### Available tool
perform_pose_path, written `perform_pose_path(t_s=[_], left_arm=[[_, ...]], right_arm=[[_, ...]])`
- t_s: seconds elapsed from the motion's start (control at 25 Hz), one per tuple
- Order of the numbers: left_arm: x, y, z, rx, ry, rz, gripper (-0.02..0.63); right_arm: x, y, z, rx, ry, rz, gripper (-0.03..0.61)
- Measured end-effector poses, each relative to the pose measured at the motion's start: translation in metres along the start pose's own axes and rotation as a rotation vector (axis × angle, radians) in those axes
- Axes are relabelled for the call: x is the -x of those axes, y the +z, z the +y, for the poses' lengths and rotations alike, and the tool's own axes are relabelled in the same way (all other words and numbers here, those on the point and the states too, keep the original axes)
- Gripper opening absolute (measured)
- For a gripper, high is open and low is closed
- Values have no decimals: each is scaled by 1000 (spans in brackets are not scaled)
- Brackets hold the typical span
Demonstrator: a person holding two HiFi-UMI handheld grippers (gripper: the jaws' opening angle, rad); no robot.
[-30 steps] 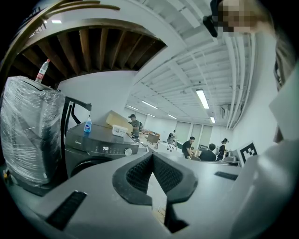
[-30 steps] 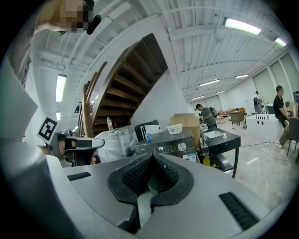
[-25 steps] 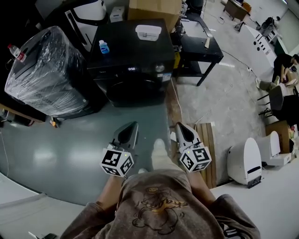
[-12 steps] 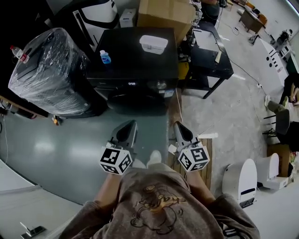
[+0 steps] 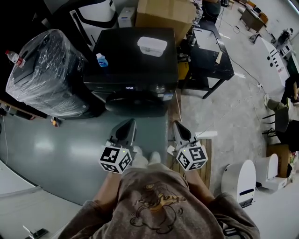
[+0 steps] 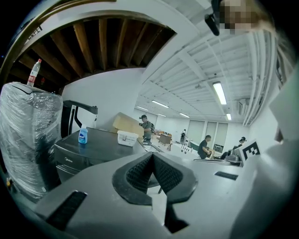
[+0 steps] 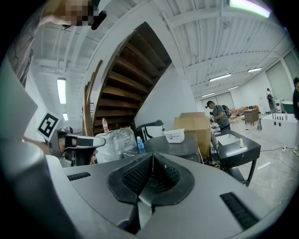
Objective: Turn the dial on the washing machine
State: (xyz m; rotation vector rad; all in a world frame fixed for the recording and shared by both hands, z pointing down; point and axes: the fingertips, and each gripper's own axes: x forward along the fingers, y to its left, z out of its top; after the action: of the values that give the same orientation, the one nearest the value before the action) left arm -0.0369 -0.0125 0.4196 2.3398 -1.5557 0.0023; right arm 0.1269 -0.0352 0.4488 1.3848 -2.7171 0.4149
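Note:
The black washing machine (image 5: 133, 56) stands ahead of me, its front panel showing a lit display (image 5: 130, 87) and a round dial (image 5: 160, 88). My left gripper (image 5: 127, 124) and right gripper (image 5: 178, 125) are held side by side short of the machine, both pointing at it and touching nothing. Both are shut with nothing between the pads. In the left gripper view the machine (image 6: 88, 149) lies beyond the shut left gripper (image 6: 153, 157). From the right gripper view the machine's top (image 7: 173, 144) shows past the shut right gripper (image 7: 152, 157).
A blue bottle (image 5: 100, 59) and a white container (image 5: 152, 45) sit on the machine's top. A plastic-wrapped appliance (image 5: 44, 72) stands to its left, a cardboard box (image 5: 164, 13) behind, a black table (image 5: 208, 51) to the right. A wooden pallet (image 5: 207, 149) lies at right.
The person has stepped toward the washing machine, which now sits closer to both grippers in the head view. Both grippers stay shut and side by side.

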Motion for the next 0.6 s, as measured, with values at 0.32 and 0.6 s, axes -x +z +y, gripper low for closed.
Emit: perform_pose_path(t_s=[0.32, 0.6], left_arm=[[-18, 4, 15, -2, -26, 13, -8], [-31, 0, 27, -2, -57, 31, -8]], right_arm=[[-26, 0, -1, -45, -13, 1, 47], [-64, -18, -5, -67, -38, 62, 241]])
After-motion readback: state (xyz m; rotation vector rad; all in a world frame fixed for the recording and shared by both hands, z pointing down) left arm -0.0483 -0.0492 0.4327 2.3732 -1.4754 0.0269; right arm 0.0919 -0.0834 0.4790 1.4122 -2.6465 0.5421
